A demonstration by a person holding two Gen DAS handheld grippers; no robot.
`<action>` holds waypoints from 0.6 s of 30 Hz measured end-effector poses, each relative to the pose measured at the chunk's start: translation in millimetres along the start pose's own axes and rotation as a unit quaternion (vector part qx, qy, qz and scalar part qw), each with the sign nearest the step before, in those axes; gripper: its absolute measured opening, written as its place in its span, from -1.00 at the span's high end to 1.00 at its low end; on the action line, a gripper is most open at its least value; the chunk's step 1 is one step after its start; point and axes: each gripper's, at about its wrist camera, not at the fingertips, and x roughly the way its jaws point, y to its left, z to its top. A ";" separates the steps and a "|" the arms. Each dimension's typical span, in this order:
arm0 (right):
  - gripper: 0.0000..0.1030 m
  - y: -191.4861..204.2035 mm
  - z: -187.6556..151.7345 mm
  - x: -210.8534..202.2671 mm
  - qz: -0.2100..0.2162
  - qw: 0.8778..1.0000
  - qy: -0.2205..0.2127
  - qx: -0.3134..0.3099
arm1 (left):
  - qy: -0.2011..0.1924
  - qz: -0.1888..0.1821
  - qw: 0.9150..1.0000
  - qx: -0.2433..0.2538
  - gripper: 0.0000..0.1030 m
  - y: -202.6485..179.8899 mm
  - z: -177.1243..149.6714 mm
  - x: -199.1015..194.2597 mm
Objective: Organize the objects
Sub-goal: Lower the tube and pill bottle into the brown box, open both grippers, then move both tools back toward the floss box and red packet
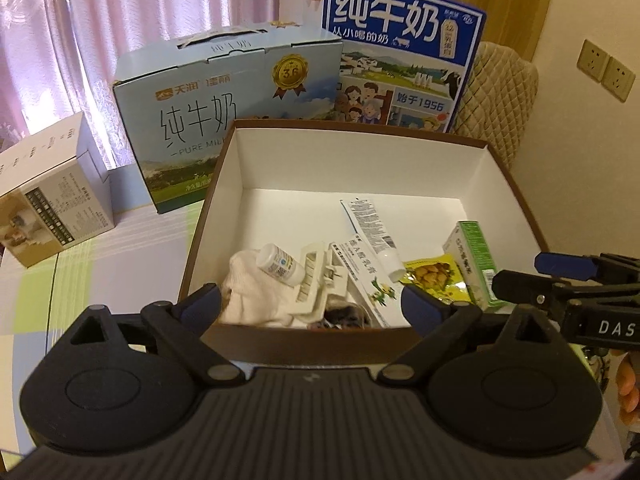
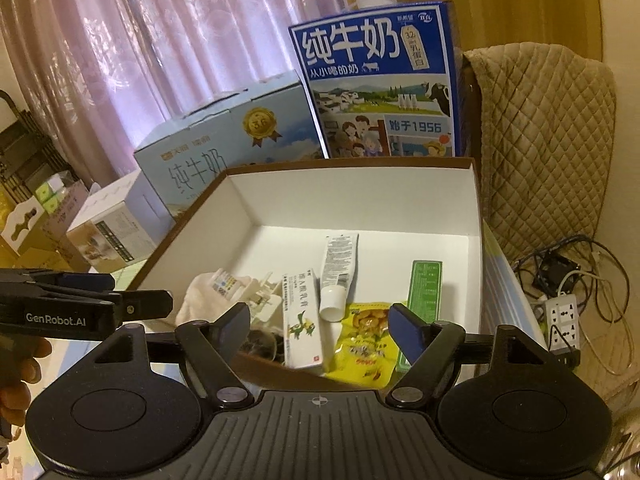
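Two tools, left tool point(image 1: 312, 300) and right tool point(image 2: 320, 328), spread wide, empty, above box point(image 1: 360, 132) near rim, far half bare

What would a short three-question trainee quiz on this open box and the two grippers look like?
1. True or false: the yellow snack packet lies on the table outside the open box.
2. Which item rests on the cream cloth? A. white tube B. small white bottle C. green carton
3. Fill in: the left gripper and right gripper both stand ____, holding nothing.

Key: 1 false, it lies inside the box. 2 B. 3 open.
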 end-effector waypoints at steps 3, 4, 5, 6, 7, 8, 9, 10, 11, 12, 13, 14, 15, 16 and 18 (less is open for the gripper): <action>-0.42 4.0 -6.8 -11.7 0.002 1.000 -0.003 0.001 | -0.002 -0.002 1.000 -0.003 -0.84 -3.0 -8.5 -13.4; -0.43 5.3 -8.9 -14.9 0.003 1.000 -0.003 0.001 | -0.003 -0.002 1.000 -0.005 -0.84 -4.3 -11.9 -17.5; -0.43 7.3 -12.2 -19.3 0.004 1.000 -0.003 0.002 | -0.003 -0.001 1.000 -0.006 -0.84 -5.6 -15.5 -21.4; -0.43 8.4 -14.4 -22.2 0.004 1.000 -0.003 0.002 | -0.003 -0.001 1.000 -0.007 -0.84 -6.2 -18.9 -24.9; -0.43 10.3 -17.2 -26.0 0.005 1.000 -0.003 0.002 | -0.001 -0.001 1.000 -0.010 -0.84 -6.9 -22.8 -28.8; -0.43 12.0 -19.9 -29.4 0.006 1.000 -0.003 0.001 | -0.001 -0.002 1.000 -0.012 -0.84 -7.2 -26.3 -32.4; -0.43 13.7 -22.4 -32.4 0.008 1.000 -0.002 0.001 | -0.001 -0.002 1.000 -0.016 -0.84 -7.4 -29.6 -36.2; -0.43 15.4 -25.6 -35.8 0.009 1.000 -0.001 0.000 | -0.001 -0.002 1.000 -0.018 -0.84 -7.8 -33.4 -40.1; -0.43 17.3 -28.3 -38.4 0.009 1.000 0.000 0.000 | -0.002 -0.002 1.000 -0.019 -0.84 -8.4 -37.7 -44.1; -0.43 19.1 -31.1 -41.0 0.009 1.000 0.001 0.000 | -0.002 -0.003 1.000 -0.020 -0.84 -8.9 -41.8 -48.4; -0.43 20.9 -33.8 -43.4 0.008 1.000 0.003 0.000 | -0.002 -0.004 1.000 -0.021 -0.84 -8.7 -44.7 -51.7; -0.43 21.9 -37.5 -46.8 0.008 1.000 0.004 0.001 | -0.002 -0.005 1.000 -0.023 -0.84 -8.8 -48.5 -55.8; -0.43 23.3 -40.4 -49.4 0.008 1.000 0.005 0.002 | -0.003 -0.005 1.000 -0.024 -0.84 -9.2 -51.9 -59.4; -0.43 24.6 -42.8 -51.8 0.008 1.000 0.006 0.003 | -0.003 -0.005 1.000 -0.025 -0.84 -9.2 -55.0 -62.7; -0.43 28.3 -48.1 -58.1 0.008 1.000 0.007 0.002 | -0.003 -0.005 1.000 -0.028 -0.84 -9.3 -61.5 -68.9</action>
